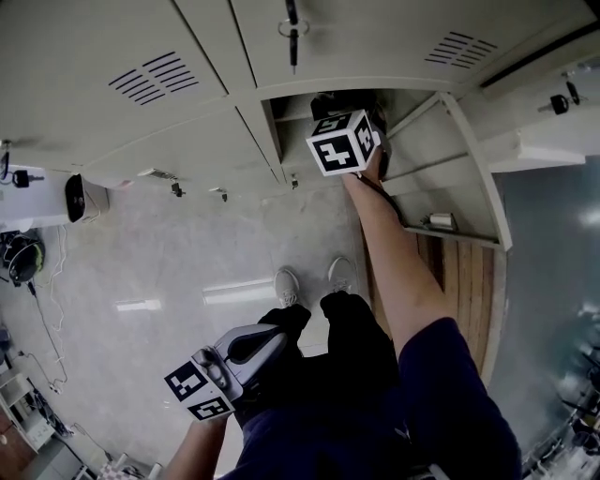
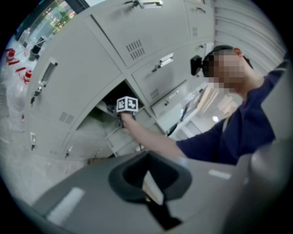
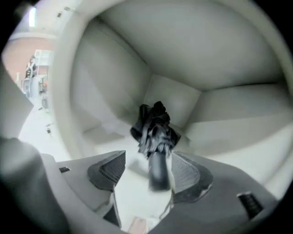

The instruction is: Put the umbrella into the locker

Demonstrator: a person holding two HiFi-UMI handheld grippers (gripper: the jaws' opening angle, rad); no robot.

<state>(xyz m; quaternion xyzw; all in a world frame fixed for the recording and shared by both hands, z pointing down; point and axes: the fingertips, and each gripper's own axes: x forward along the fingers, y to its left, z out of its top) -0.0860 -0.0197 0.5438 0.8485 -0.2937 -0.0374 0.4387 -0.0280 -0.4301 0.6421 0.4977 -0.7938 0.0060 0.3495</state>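
Note:
The black folded umbrella (image 3: 153, 128) lies inside the open locker (image 3: 219, 114), its crumpled canopy toward the back corner and its dark handle (image 3: 159, 171) blurred, pointing at me. My right gripper (image 3: 149, 171) reaches into that compartment; its jaws stand wide, the handle between them with a clear gap to the left pad (image 3: 107, 168). In the head view only the marker cube of the right gripper (image 1: 343, 141) shows at the locker mouth (image 1: 422, 141). My left gripper (image 1: 248, 342) hangs low by the person's legs, pads together, holding nothing.
The locker door (image 1: 478, 178) swings open to the right. Closed locker doors (image 1: 141, 84) fill the left and top, with keys in a lock (image 1: 292, 28). A wooden bench (image 1: 469, 272) stands right of the person's shoes (image 1: 309, 279).

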